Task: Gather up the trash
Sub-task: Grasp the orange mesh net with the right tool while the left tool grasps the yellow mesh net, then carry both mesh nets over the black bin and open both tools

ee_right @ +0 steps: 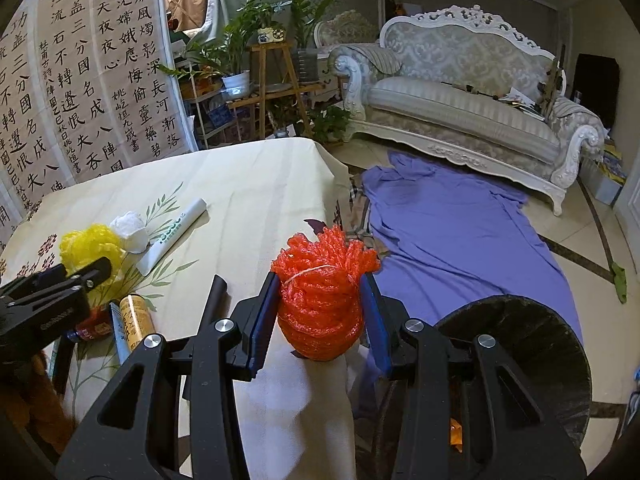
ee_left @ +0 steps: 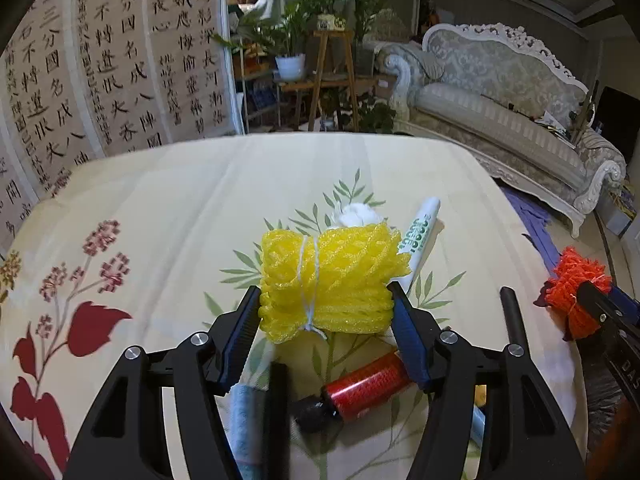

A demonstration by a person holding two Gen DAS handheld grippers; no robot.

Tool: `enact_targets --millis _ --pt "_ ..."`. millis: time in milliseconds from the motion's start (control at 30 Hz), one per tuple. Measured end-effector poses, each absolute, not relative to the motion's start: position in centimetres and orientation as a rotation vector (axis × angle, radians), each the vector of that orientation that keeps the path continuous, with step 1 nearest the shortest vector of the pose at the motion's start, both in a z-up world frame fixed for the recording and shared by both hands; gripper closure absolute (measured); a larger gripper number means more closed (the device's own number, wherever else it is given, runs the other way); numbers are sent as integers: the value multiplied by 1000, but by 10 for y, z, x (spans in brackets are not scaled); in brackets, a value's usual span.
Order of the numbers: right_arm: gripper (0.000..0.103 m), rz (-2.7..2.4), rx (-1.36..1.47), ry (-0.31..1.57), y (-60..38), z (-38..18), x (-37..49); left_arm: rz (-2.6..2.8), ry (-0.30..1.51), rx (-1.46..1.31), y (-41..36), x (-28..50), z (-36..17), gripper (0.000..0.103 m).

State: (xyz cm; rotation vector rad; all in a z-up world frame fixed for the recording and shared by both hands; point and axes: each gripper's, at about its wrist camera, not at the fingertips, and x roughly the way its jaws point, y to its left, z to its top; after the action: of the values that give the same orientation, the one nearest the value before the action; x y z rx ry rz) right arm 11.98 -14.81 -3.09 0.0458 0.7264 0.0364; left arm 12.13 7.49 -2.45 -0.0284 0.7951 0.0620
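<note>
My left gripper (ee_left: 324, 300) is shut on a yellow foam net bundle (ee_left: 332, 276) tied with white string, held above the floral tablecloth (ee_left: 160, 208). My right gripper (ee_right: 320, 300) is shut on an orange-red foam net bundle (ee_right: 322, 300), held at the table's right edge beside a black trash bin (ee_right: 520, 344). The orange bundle also shows in the left wrist view (ee_left: 576, 292). The yellow bundle also shows in the right wrist view (ee_right: 90, 248).
On the table lie a white marker tube (ee_left: 420, 236), a crumpled white tissue (ee_left: 356, 214), a red bottle (ee_left: 364, 388), a light blue tube (ee_left: 244, 420) and a yellow tube (ee_right: 136, 320). A purple cloth (ee_right: 460, 240) covers the floor before a sofa (ee_right: 468, 108).
</note>
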Motion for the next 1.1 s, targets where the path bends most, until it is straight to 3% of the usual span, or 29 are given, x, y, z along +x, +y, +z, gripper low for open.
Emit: enact_targets --millis 367,1100 --pt "63 -22 50 695 -164 -18 82 -17 717 -25 58 83 3 41" --pt "63 -286 94 697 -267 -27 0 -314 683 111 -85 40 -5 41"
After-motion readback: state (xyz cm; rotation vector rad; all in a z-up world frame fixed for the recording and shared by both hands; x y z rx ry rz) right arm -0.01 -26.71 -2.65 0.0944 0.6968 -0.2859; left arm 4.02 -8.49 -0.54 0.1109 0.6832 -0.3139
